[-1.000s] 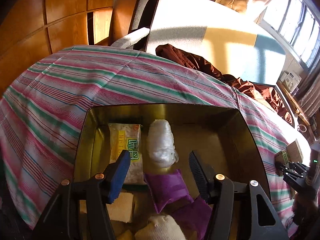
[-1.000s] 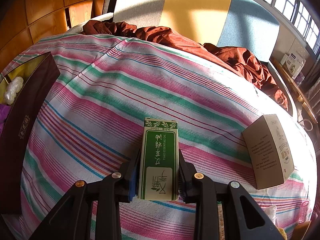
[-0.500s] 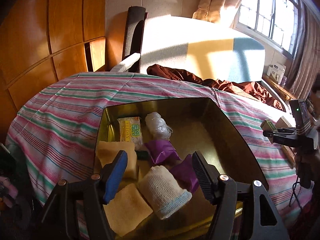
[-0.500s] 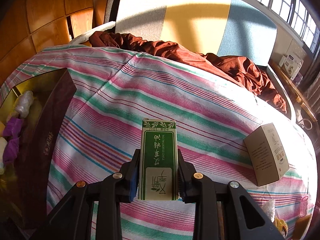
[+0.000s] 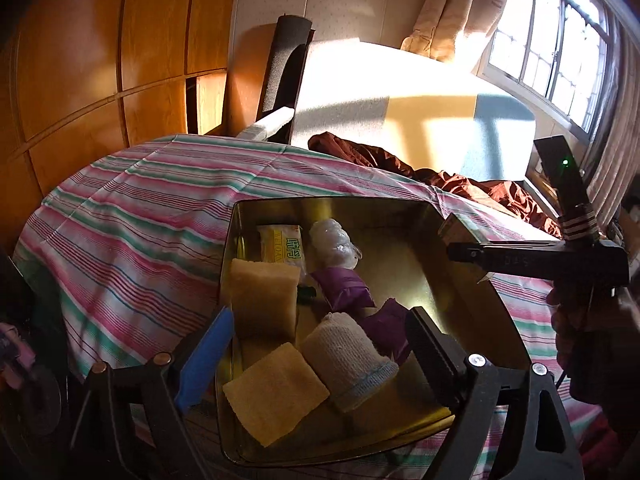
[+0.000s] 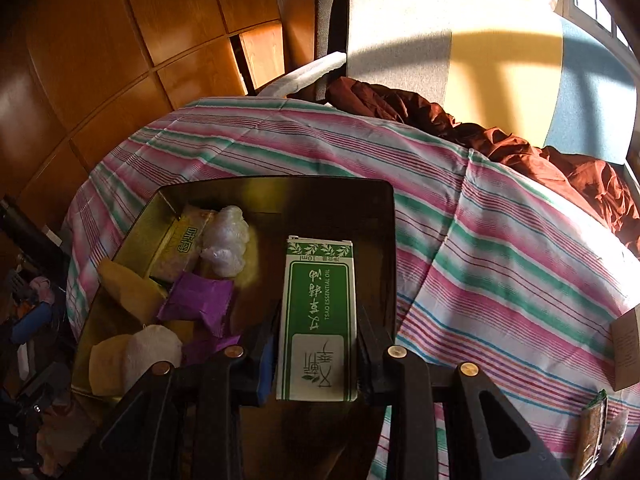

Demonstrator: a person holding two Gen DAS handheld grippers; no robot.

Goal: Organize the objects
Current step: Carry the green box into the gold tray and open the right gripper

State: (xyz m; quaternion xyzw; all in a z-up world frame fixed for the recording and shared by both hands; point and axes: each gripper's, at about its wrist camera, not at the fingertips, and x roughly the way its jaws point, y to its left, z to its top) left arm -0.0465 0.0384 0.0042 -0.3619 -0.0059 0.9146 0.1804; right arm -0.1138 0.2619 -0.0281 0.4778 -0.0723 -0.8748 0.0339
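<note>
Placement step of the tidying task. The right gripper (image 6: 316,354), jaws clamped on a tall green-and-white cardboard essential-oil carton (image 6: 318,316), holds it above the bare right part of the open gold-lined metal tin (image 6: 384,200) on the striped tablecloth (image 6: 500,248). The left gripper (image 5: 316,344), whose jaws have just been opening with nothing between them, hovers empty over the tin's near end, above a rolled white bandage (image 5: 348,360) and yellow sponges (image 5: 276,396). Next move, as judged: lower the carton into the tin's free floor, then release.

Green carton (image 6: 318,312): "TSAO ESSENTIAL OIL", "10ml" (plus Chinese characters, upside down).
</note>
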